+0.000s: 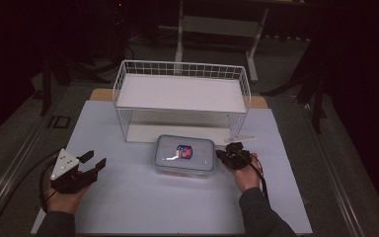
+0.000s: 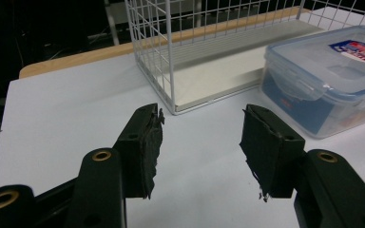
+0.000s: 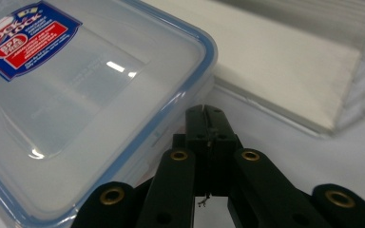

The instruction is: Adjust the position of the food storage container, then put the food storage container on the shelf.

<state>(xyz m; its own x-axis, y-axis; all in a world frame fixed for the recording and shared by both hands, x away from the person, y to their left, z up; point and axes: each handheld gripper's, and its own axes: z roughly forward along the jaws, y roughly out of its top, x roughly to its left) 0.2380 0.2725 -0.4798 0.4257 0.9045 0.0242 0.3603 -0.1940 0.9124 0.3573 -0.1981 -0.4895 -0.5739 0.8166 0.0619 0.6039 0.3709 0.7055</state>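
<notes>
Nearest the high camera are the person's two forearms, each hand carrying a gripper. The right gripper has its fingers pressed flat together with nothing between them; the tips sit at the right side of the lidded plastic container, just beside its blue-trimmed rim, and contact cannot be confirmed. Judgement: closed tips held at that edge suit a push or a pry at the side latch rather than a grasp.

The left gripper has its fingers spread wide and empty, resting low on the bare sheet, well apart from the container's left side. Judgement: it is parked clear, ready to steady or take the box.

The container stands sealed on the desk, centred, directly in front of the white wire rack. The rack's lower opening faces it, and the upper shelf is bare.

Open room: wide bare surface to the left and toward the person. Behind the container the rack's front edge is near, leaving little margin there. The right gripper works close to the rack's right front leg.
</notes>
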